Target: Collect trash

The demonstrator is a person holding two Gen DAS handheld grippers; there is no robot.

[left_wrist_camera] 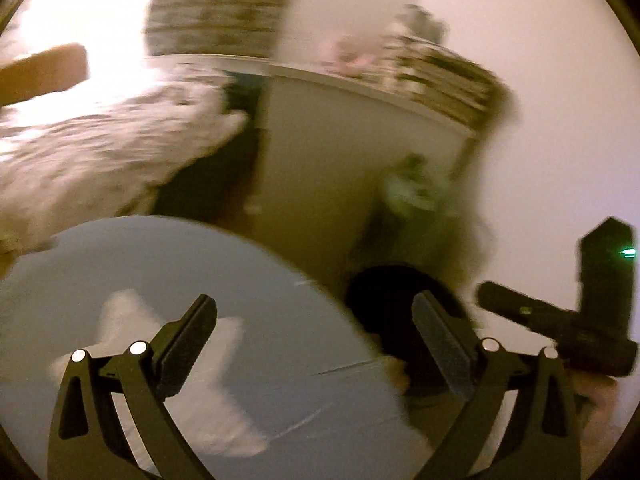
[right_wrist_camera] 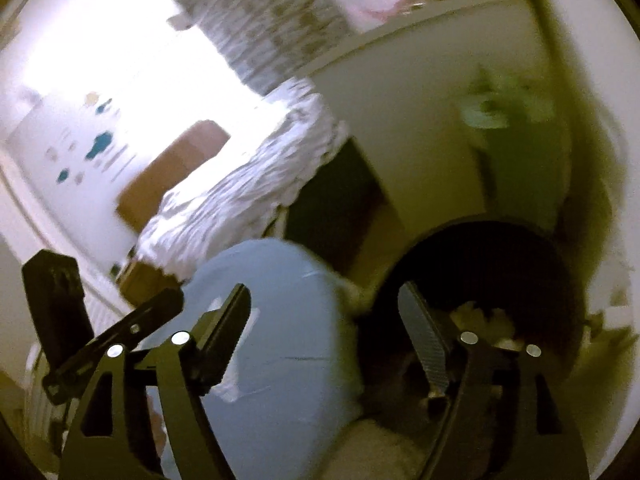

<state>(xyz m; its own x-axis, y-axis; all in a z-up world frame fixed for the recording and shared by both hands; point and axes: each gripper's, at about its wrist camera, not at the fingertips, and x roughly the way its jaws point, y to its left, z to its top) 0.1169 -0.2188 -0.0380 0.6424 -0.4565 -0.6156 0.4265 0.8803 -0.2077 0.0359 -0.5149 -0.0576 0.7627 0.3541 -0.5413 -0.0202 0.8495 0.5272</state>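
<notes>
Right gripper [right_wrist_camera: 324,312] jaws apart (nothing between), blue round table [right_wrist_camera: 280,320] edge, black bin [right_wrist_camera: 500,260] just beside, crumpled paper [right_wrist_camera: 488,320] inside

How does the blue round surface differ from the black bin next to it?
The blue round surface is pale, flat and closed on top, with white crumpled paper lying on it; the black bin is dark, open and hollow, with pale scraps inside. Both look round and sit side by side.

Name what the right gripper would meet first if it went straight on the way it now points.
Probably the rim of the black bin beside the round blue table. The open right gripper aims between the two; blur leaves the depth unclear.
</notes>
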